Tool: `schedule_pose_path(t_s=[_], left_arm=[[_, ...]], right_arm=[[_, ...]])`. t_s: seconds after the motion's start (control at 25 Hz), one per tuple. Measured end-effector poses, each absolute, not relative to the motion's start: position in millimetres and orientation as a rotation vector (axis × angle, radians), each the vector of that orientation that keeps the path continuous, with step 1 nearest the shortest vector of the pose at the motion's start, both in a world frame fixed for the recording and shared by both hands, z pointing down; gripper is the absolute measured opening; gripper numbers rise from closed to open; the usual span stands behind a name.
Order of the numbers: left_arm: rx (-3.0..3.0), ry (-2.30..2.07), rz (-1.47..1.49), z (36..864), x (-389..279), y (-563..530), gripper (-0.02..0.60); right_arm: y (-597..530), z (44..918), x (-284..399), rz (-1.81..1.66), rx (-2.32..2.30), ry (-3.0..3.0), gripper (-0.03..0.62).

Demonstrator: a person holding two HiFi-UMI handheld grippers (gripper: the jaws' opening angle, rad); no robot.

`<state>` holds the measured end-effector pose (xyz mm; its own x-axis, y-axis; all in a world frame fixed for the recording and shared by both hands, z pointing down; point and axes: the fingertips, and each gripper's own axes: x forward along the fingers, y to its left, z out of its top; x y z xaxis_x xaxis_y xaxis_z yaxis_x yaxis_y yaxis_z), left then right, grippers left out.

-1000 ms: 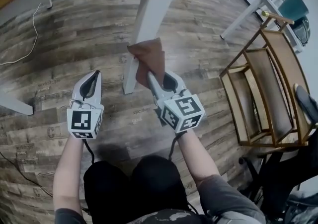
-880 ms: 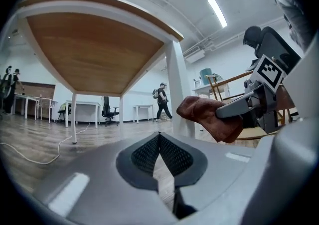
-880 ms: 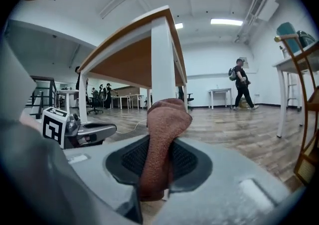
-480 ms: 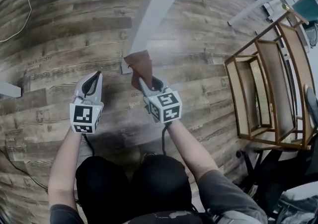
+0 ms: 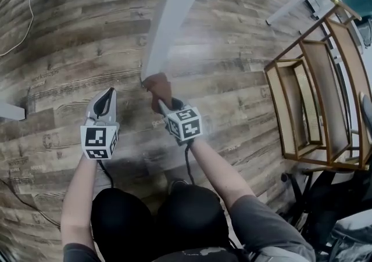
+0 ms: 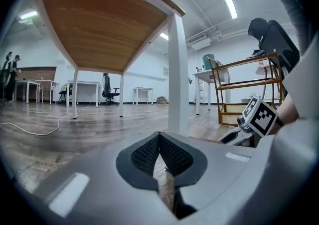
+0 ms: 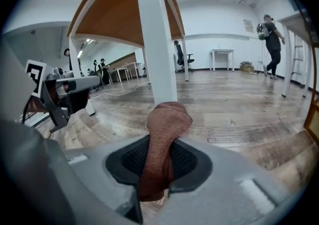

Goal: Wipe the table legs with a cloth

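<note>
Cloth (image 7: 167, 119) between right tongs (image 7: 158, 164) at table leg (image 7: 154, 44) foot; left tongs (image 6: 159, 139) together, empty.

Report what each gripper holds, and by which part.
The right gripper pinches the cloth around its bunched middle, one end poking out past the fingers. The left gripper holds nothing.

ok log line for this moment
right gripper: shut on cloth | cloth: at foot of table leg | left gripper: shut, empty

Table leg (image 5: 171, 17) ahead, wooden rack (image 5: 308, 101) right, open floor (image 5: 70, 46) left
</note>
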<state>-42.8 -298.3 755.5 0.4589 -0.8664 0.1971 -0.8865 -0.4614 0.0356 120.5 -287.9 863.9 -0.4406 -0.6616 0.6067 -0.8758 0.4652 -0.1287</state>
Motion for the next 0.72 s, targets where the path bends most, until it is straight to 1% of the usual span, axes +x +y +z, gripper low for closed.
schedule_pose_path(t_s=[0.16,0.28,0.4,0.6,0.72], left_arm=[[2.62,-1.558,0.256,735.0,-44.0,-306.7,0.018],[2.615,-1.632,0.22,700.3,-58.8,-321.2,0.018],[2.684,-1.664,0.15,640.2,-60.3,-336.7,0.018],[2.849,-1.619,0.051,530.6,-32.4,-349.5,0.018],[2.905,-1.616,-0.027,474.7,-21.6,-355.3,0.018]], right_arm=[[-291.6,815.5,140.8,0.58,1.435,-2.347,0.091],[-300.8,748.9,162.1,0.439,1.524,-2.406,0.091],[-324.6,662.1,175.9,0.22,1.554,-2.443,0.091],[-354.5,506.4,179.4,-0.165,1.539,-2.513,0.091],[-363.1,433.1,176.1,-0.331,1.54,-2.551,0.091]])
